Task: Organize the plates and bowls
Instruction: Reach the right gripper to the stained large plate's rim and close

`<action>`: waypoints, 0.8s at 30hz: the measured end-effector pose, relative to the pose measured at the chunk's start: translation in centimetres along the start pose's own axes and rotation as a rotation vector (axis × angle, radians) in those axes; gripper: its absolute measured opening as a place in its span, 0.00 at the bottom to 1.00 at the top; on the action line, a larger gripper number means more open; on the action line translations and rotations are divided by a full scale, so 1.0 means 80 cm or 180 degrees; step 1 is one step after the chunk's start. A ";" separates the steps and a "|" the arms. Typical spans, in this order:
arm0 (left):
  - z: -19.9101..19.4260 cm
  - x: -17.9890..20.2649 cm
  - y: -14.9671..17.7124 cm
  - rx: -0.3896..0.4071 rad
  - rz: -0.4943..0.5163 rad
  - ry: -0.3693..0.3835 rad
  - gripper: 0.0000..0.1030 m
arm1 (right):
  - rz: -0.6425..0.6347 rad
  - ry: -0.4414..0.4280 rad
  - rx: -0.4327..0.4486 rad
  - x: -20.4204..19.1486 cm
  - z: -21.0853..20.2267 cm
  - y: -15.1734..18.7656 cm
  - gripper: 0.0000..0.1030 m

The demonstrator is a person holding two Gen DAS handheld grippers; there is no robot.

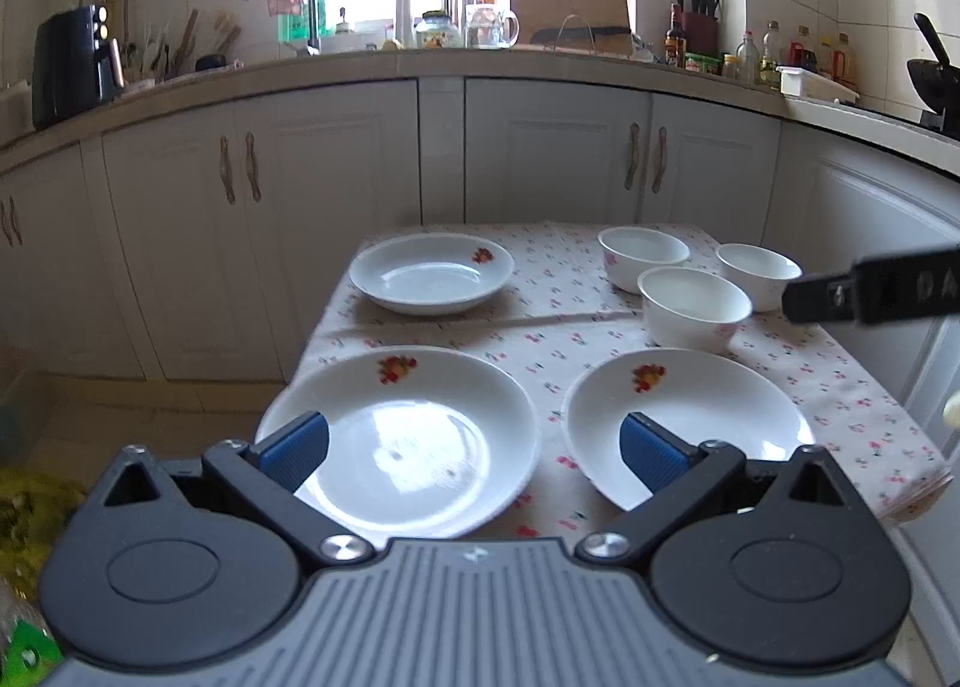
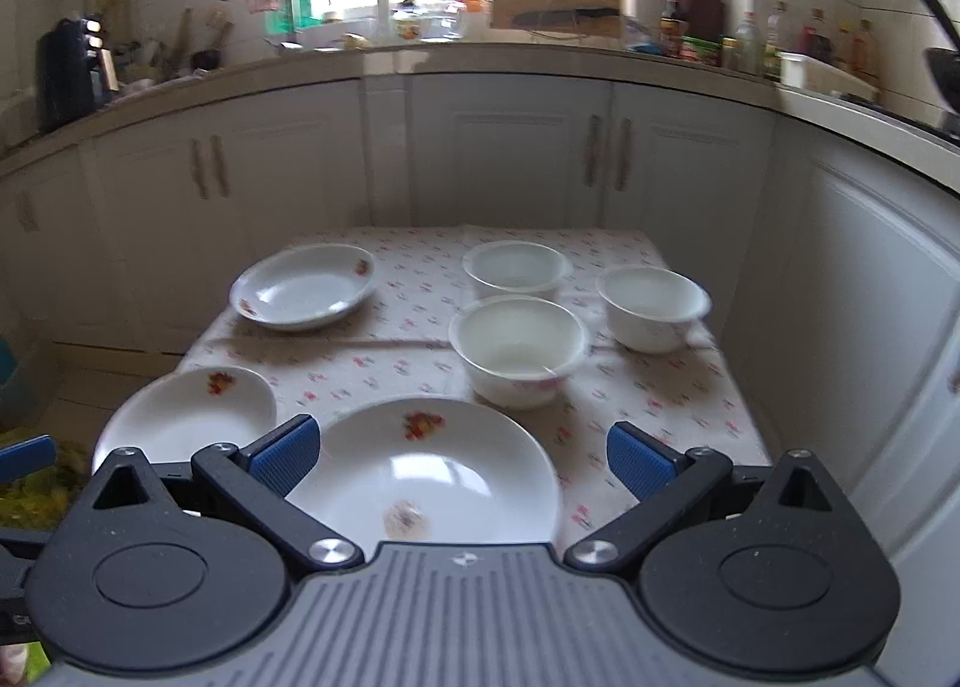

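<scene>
Both left tongs [image 1: 474,447] and right tongs [image 2: 462,456] gape wide and empty above the cloth-covered worktop [image 1: 540,327], where three plates [image 1: 402,441] lie at 6 to 11 o'clock and three bowls [image 1: 693,306] cluster at 1 o'clock, apparently unstacked for separate grasping.

A: What finish do the plates [image 1: 420,459] and bowls [image 1: 696,306] show?
B: Glossy white glazed ceramic with window glare; small printed flower motifs.

A: And the tabletop [image 1: 540,327]?
B: Covered in matt, creased cloth with a small floral print.

A: The hand-held gripper [image 1: 474,450]?
B: Matt black plastic body, ribbed grey panel, shiny metal pivot screws, blue ribbed finger pads [image 1: 651,453].
</scene>
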State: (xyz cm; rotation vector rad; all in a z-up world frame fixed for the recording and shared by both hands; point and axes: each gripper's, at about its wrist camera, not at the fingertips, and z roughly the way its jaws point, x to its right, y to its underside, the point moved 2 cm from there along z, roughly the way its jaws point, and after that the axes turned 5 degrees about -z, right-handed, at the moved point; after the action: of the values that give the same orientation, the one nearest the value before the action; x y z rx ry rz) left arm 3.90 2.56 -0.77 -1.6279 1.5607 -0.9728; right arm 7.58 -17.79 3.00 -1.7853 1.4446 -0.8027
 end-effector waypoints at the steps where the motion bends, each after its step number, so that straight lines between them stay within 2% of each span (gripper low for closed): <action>1: 0.002 -0.005 0.000 0.0029 0.0022 -0.0004 0.99 | -0.0001 -0.0087 0.0027 -0.001 0.003 -0.003 1.00; 4: 0.011 -0.023 0.002 0.0074 0.0092 0.0008 0.99 | 0.0065 -0.0418 0.0035 -0.004 0.018 -0.011 1.00; 7: 0.022 -0.045 0.005 0.0003 0.0097 0.0076 0.99 | 0.0179 -0.0744 -0.0066 -0.012 0.036 -0.018 1.00; 12: 0.040 -0.078 0.018 -0.0225 0.0247 0.0248 0.99 | -0.0097 -0.0940 -0.0123 -0.049 0.061 -0.031 1.00; 15: 0.049 -0.097 0.025 -0.0367 0.0300 0.0352 0.99 | -0.0244 -0.1155 -0.0099 -0.070 0.074 -0.036 1.00; 17: 0.054 -0.109 0.030 -0.0423 0.0329 0.0428 0.99 | -0.0254 -0.1275 -0.0219 -0.080 0.092 -0.041 1.00; 24: 0.079 -0.135 0.041 -0.0657 0.0479 0.0690 0.99 | -0.0465 -0.1265 -0.0575 -0.107 0.144 -0.041 1.00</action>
State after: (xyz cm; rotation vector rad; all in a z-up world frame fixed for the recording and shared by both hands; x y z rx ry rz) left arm 7.73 12.96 -7.45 -1.5540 1.9567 -0.9587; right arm 17.11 -7.44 -1.17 -2.0651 1.1626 -0.3630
